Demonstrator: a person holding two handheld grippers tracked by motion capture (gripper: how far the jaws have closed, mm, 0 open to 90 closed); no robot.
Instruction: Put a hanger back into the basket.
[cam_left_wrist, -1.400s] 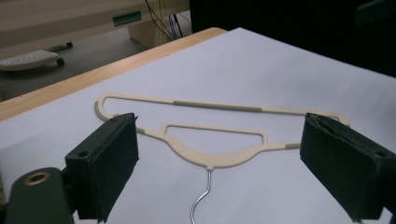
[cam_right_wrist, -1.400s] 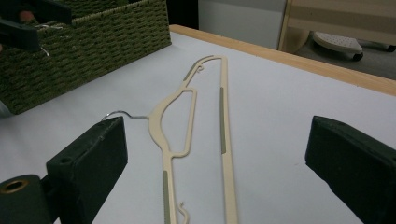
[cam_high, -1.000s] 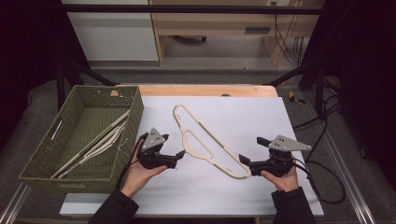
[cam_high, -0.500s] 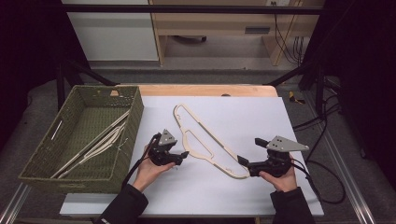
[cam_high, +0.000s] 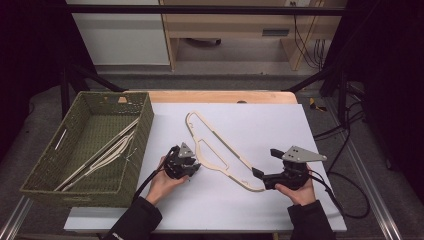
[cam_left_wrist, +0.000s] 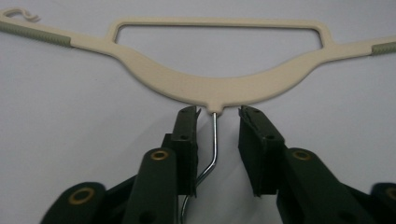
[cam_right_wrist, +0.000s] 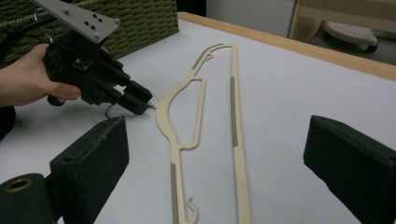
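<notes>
The cream hanger (cam_high: 220, 150) lies flat on the desk (cam_high: 300, 130), long axis running from beyond the left hand-held gripper (cam_left_wrist: 217, 112) towards the right hand-held gripper (cam_high: 257, 175). Left is nearer the wire hook (cam_left_wrist: 213, 140): jaws have just been closing, hook between them, pads not yet pressing. Right: jaws wide, empty, short of the hanger's near end
</notes>
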